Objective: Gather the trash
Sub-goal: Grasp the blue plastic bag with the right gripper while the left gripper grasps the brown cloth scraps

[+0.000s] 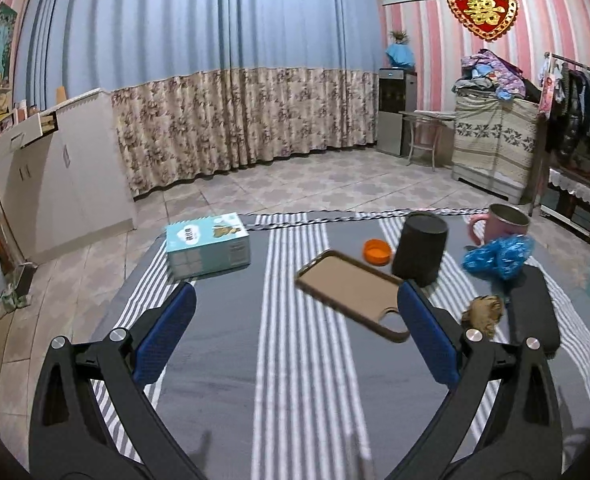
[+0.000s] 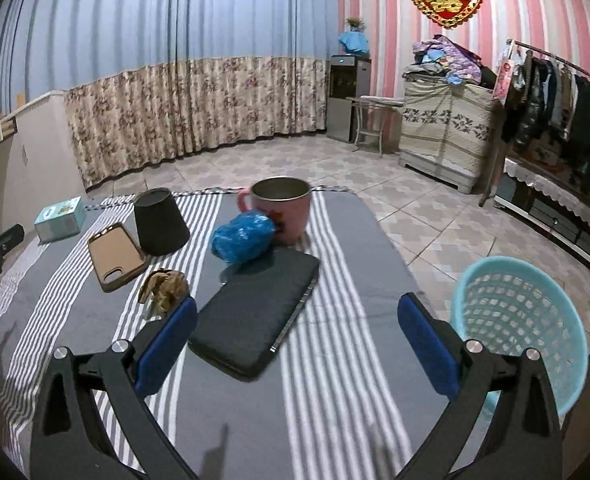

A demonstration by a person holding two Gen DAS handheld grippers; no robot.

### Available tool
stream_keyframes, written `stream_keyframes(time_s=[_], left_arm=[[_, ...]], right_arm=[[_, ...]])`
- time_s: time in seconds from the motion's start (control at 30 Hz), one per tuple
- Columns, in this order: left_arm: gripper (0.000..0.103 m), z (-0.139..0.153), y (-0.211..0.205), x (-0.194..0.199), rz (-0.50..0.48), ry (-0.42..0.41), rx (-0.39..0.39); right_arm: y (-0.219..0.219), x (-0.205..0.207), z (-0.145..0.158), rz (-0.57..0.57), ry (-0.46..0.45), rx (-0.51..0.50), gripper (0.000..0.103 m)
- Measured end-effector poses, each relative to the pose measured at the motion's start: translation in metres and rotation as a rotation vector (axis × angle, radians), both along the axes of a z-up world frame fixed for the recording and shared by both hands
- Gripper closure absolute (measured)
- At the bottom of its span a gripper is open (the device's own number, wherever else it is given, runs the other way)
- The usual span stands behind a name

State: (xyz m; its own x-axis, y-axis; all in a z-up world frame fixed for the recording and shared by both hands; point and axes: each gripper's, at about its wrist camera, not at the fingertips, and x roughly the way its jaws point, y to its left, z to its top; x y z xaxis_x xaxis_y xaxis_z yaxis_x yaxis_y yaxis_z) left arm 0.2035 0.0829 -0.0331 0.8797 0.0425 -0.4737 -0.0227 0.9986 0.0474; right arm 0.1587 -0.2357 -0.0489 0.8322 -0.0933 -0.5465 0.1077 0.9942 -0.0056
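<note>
- Pink-striped room, blue curtains, tiled floor; desk (image 2: 335, 360) under a grey striped cloth
- Trash candidates, my read: crumpled blue plastic bag (image 2: 241, 240) touching the pink mug (image 2: 285, 210), brown crumpled wad (image 2: 165, 290) just beside the dark flat case (image 2: 255, 312), orange cap (image 1: 376, 252) by the upturned black cup (image 1: 421, 248)
- Not trash, likely: phone case (image 1: 351, 296), tissue box (image 1: 207, 246)
- Teal mesh basket (image 2: 519, 320) off the desk's right edge, looks like the bin
- Left hand-held gripper (image 1: 295, 332) spread wide, empty, above the desk near the phone case
- Right hand-held gripper (image 2: 295, 340) also wide open, empty, over the dark case
- Nothing collected yet by the look of it
- Suggest the right takes the wad first: nearest its left finger, approach from above, pinch the bulk not a loose edge, avoid nudging the case
- Blue bag next: grab mid-body, lift clear of the mug before swinging to the basket
</note>
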Motion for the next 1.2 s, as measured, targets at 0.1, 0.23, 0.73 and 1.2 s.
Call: stream_keyframes(time_s=[0.1, 0.23, 0.73, 1.2], left_arm=[[0.006, -0.006, 0.007, 0.008, 0.006, 0.012, 0.004], [0.006, -0.008, 0.017, 0.021, 0.015, 0.027, -0.017], [0.006, -0.017, 0.028, 0.056, 0.018, 0.061, -0.072], [0.006, -0.009, -0.03, 0.049, -0.083, 0.056, -0.091]], right_arm=[[0.01, 0.018, -0.004, 0.008, 0.02, -0.003, 0.005], [0.023, 0.043, -0.007, 0.02, 0.039, -0.026, 0.005], [0.035, 0.139, -0.036, 0.036, 0.158, -0.059, 0.026], [0.008, 0.103, -0.015, 0.116, 0.084, 0.051, 0.086]])
